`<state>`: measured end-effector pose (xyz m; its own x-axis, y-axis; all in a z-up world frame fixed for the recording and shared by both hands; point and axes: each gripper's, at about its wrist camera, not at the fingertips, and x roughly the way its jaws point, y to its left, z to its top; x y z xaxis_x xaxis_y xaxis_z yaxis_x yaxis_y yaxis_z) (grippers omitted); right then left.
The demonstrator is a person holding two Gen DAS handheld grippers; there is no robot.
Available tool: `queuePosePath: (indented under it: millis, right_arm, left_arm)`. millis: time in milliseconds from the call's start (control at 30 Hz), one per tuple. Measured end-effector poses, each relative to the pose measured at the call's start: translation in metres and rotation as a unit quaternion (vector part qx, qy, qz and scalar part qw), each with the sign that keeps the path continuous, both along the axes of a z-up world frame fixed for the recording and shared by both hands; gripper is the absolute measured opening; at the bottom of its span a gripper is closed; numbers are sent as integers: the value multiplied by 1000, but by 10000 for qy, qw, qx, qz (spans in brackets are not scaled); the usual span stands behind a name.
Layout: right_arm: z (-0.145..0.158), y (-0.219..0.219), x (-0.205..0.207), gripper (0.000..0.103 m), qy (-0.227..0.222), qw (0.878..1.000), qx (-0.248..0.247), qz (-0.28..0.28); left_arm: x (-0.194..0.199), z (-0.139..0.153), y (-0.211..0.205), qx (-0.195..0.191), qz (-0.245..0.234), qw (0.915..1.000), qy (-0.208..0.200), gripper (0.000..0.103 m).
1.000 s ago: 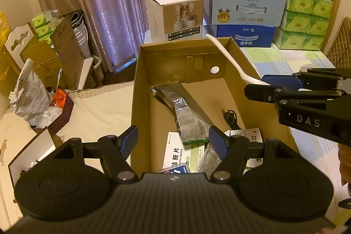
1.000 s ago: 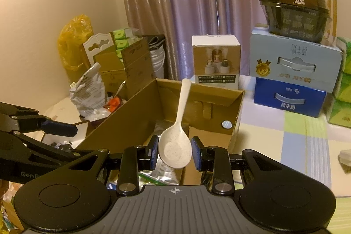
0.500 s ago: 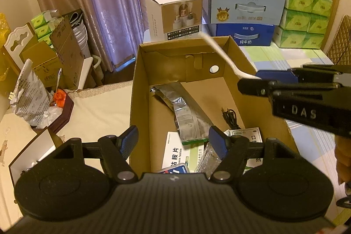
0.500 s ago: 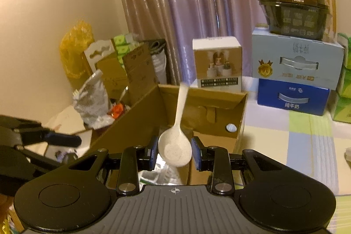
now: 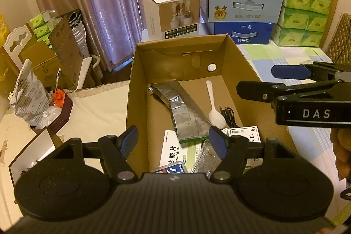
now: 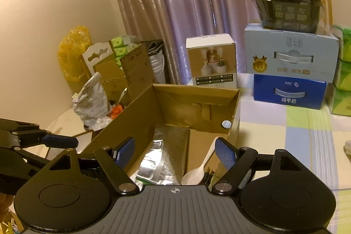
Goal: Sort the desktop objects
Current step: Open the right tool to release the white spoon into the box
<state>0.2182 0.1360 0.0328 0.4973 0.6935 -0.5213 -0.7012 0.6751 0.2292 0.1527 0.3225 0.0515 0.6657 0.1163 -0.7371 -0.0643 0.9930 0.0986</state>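
A white plastic spoon is seen lying sorted inside the cardboard box; both grippers' jaws are spread open, empty.

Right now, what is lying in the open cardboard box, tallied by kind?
Silver foil pouch: 1
White spoon: 1
Black cable: 1
White medicine boxes: 2
Clear plastic packet: 1
Blue-labelled pack, partly hidden: 1
Total: 7

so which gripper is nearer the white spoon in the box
Probably right. The right gripper hangs open just above the white spoon in the cardboard box; the left gripper, also open, sits at the box's near end.
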Motion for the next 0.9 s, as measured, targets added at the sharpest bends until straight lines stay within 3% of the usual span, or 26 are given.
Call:
queuePosePath:
  millis: [300, 533, 667, 900]
  right_arm:
    - [7, -2, -4, 77, 20, 10000, 12, 14]
    - [18, -7, -12, 78, 31, 10000, -23, 17]
    - [25, -12, -18, 92, -6, 10000, -25, -28]
    - [35, -18, -29, 97, -23, 10000, -40, -9]
  left_arm:
    - [-5, 5, -1, 52, 34, 10000, -25, 69]
    - [-16, 15, -4, 89, 107, 9999, -77, 88]
    - [-23, 22, -6, 159, 108, 9998, -104, 97]
    - [-38, 31, -9, 218, 181, 9995, -159, 102]
